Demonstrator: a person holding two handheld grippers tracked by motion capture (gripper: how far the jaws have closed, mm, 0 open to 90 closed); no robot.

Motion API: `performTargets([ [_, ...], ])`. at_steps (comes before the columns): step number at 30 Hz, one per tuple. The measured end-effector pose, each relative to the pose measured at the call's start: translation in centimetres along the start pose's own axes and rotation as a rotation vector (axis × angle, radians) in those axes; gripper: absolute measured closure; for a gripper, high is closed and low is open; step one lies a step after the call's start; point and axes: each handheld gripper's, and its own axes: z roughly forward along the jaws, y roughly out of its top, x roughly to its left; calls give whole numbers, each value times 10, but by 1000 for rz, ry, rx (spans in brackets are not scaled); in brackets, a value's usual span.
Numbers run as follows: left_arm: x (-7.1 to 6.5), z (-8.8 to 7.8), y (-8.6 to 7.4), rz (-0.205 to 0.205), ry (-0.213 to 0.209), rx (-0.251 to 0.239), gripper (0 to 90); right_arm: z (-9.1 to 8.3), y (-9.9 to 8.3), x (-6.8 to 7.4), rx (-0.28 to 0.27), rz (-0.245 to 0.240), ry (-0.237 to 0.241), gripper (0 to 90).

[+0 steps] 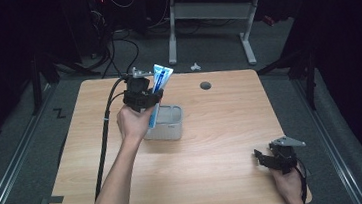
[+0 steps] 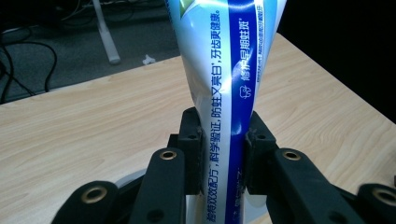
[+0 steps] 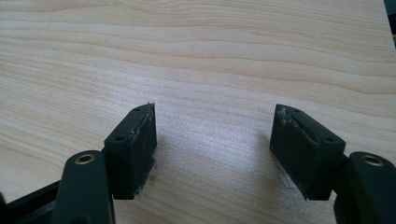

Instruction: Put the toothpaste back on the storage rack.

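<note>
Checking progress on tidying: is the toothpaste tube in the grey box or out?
Out: the left hand-held gripper holds the toothpaste tube upright over the grey box.

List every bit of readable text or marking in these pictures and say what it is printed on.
"防蛀又亮白, 牙齿更健康" on the toothpaste tube, white side, in the left gripper view.
"科学验证" and "双氟配方" lower on that line; the characters between the fingers are partly hidden.
"修护早期蛀斑" on the tube's blue stripe, beside a small tooth sign.
High view: the tube's print is too small to read; the grey box shows no text.
</note>
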Motion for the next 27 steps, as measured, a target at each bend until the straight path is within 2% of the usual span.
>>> performTargets([
  [3,0,5,2,-11,-1,-20,739,0,0,0,0,-2,1,318],
  [8,0,12,5,-3,20,-23,738,0,0,0,-1,-4,3,318],
  [12,-1,16,8,-6,26,-43,739,0,0,0,-1,-4,4,318],
  [16,0,20,9,-20,23,-59,740,0,0,0,0,-6,6,318],
  [27,0,28,16,-13,29,-94,740,0,0,1,-1,-10,8,318],
])
